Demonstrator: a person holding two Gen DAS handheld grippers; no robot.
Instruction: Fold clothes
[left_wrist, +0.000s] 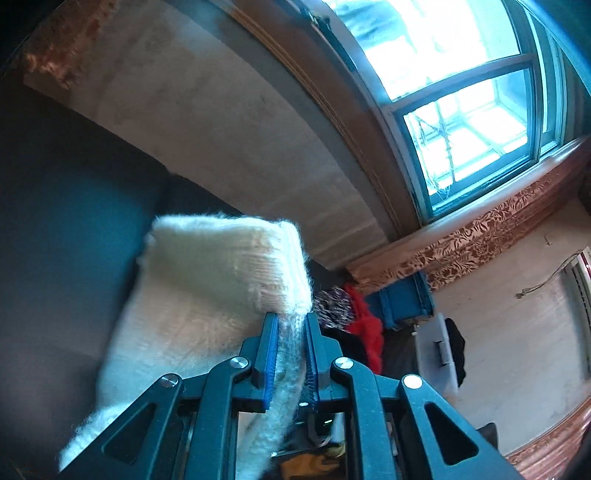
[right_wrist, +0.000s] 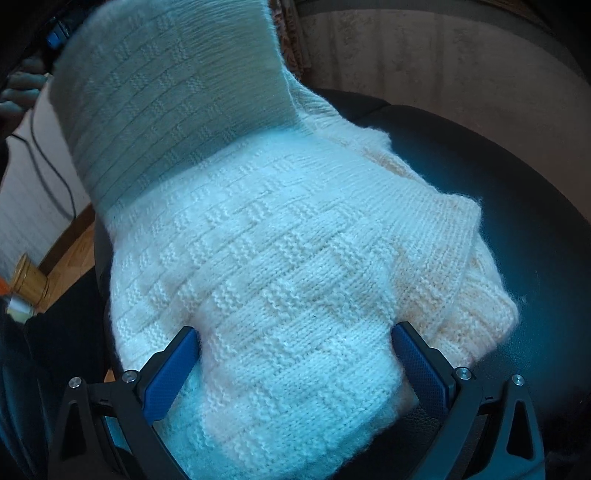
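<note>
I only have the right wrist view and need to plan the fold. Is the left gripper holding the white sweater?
Observer: Yes, the left gripper is shut on an edge of the white sweater.
Operator: Is that edge lifted?
Observer: It hangs raised above the dark seat, draping down.
Operator: Anything beyond it?
Observer: A pile of clothes, red on top, by a blue bin under the window.
</note>
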